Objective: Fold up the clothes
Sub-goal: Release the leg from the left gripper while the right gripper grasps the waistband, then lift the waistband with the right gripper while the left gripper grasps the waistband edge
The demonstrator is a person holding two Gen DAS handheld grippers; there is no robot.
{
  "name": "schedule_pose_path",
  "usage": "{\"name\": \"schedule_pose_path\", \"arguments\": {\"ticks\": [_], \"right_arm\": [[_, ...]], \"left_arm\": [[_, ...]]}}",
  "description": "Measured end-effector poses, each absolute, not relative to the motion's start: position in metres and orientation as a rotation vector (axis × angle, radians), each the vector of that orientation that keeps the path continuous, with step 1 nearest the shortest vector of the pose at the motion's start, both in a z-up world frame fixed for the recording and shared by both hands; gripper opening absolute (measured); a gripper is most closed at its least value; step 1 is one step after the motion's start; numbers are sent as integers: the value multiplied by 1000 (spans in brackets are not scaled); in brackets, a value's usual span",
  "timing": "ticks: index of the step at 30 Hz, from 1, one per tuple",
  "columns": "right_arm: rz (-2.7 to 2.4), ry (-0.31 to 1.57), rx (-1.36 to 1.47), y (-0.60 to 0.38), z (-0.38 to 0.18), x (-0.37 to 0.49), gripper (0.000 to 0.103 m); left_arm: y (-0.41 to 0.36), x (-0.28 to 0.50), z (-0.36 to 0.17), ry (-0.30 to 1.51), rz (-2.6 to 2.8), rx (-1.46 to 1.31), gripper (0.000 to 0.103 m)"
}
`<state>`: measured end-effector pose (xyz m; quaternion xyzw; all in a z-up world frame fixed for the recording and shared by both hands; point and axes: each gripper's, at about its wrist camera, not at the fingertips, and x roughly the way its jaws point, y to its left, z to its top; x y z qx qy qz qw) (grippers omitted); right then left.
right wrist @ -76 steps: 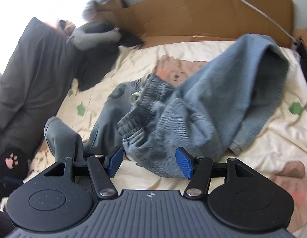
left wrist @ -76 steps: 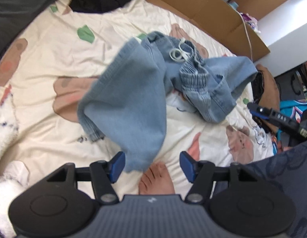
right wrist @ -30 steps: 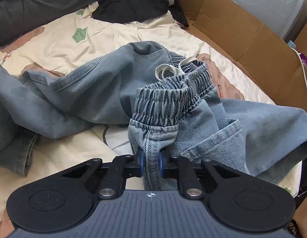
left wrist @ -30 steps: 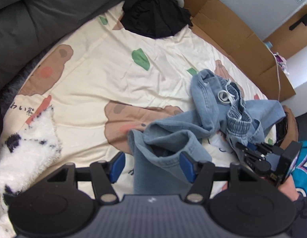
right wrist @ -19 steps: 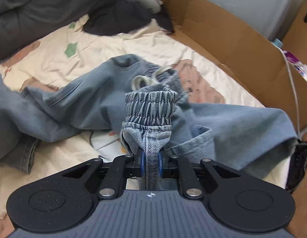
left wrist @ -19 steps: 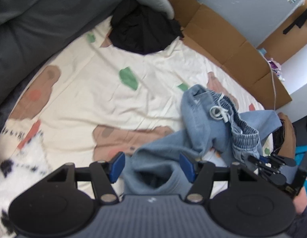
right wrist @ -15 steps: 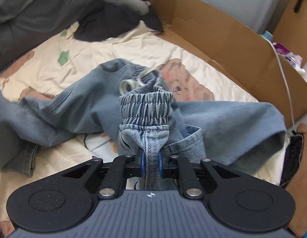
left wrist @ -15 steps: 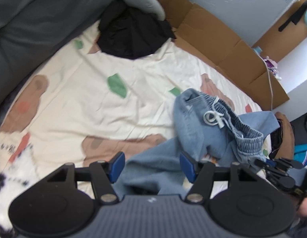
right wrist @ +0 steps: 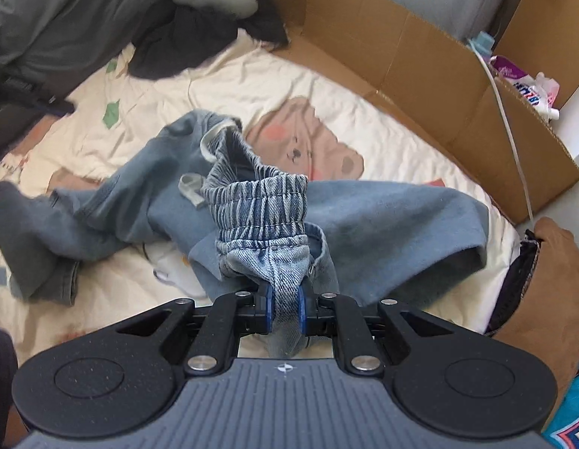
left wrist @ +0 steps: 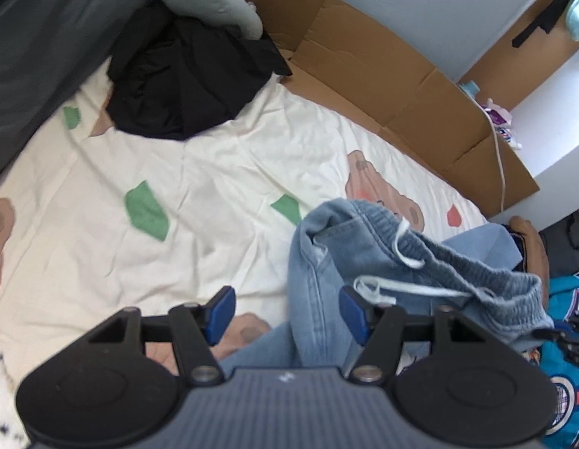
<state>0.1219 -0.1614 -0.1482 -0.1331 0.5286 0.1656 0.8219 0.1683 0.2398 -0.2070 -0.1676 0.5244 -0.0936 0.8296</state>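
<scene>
Pinching a fold of the jeans (right wrist: 259, 202) just below the gathered elastic waistband, the right gripper (right wrist: 283, 310) has its blue pads drawn narrow, with denim pressed between them and a tab of cloth poking out behind the pads toward the camera. From that grip the waistband rises in front of the fingers, while the legs trail off across the cream bedsheet (right wrist: 252, 86) to the left and right. The left gripper (left wrist: 285, 312) stands with its jaws wide and nothing clamped: one pale denim leg passes through the gap between its pads without either pad pressing on it, and the waistband with its white drawstring (left wrist: 398, 284) stretches away past the right-hand pad. A black garment (left wrist: 184, 82) lies well apart at the far side of the sheet, beside flattened cardboard (left wrist: 401, 86).
</scene>
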Motion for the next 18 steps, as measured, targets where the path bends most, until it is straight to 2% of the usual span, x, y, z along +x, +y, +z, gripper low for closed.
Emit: {"name": "schedule_pose_path", "arguments": {"ticks": [18], "right_arm": [[379,1337,-255,-230,-193,153,11]], "left_arm": [[171,284,-263,1159,-251,-299,64]]}}
